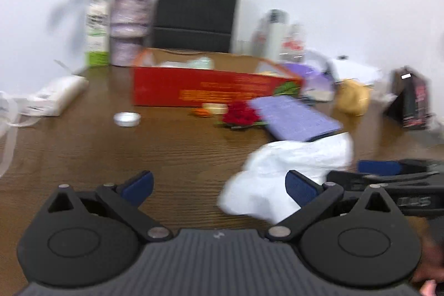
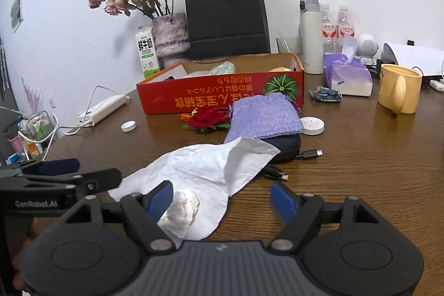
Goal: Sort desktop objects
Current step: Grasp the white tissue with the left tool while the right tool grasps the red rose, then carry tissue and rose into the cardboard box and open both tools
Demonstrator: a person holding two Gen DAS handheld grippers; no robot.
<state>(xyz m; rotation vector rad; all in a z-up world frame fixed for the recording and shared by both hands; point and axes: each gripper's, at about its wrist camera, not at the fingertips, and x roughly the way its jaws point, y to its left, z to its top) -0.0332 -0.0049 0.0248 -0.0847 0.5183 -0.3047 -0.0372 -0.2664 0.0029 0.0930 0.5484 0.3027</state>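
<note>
right gripper wide, empty, low over tabletop | left gripper wide, empty | tissue crumpled just ahead, overlapping cable | risk: pinch snags cable, or tears tissue

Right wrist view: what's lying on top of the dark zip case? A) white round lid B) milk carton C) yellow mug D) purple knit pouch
D: the purple knit pouch rests across the top of the dark zip case, while the yellow mug stands apart to the right.
</note>
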